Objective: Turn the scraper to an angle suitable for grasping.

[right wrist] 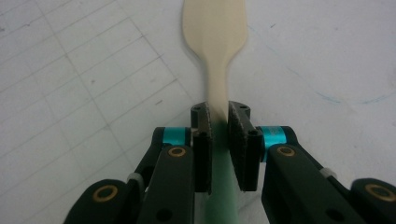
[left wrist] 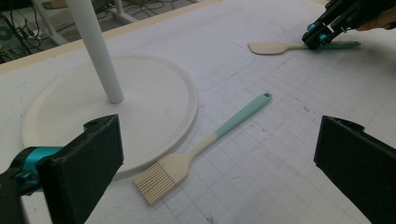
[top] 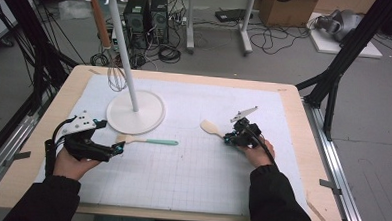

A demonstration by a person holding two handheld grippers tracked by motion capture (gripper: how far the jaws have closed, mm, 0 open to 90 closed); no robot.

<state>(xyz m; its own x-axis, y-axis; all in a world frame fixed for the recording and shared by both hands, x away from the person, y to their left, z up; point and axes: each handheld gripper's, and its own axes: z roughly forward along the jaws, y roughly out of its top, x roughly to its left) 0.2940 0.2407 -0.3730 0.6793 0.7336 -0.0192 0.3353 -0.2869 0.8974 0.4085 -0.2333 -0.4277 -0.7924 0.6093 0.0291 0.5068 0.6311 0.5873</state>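
My right hand-held gripper (right wrist: 218, 126) is clamped on the spatula (right wrist: 215, 42) where cream blade meets green handle, on the desk's white mat (top: 206, 176). My left hand-held gripper (left wrist: 219, 163) is spread wide, the brush (left wrist: 205, 144) lying between its jaws beside the stand's round base (left wrist: 154, 102).

Sleeves: dark, long, both forearms.
Left gripper (top: 116, 148): black frame, teal accents, white top plate, black cable.
Right gripper (right wrist: 219, 135): black linkages, brass-coloured pivot screws, teal collars, textured black pads (right wrist: 203, 140).
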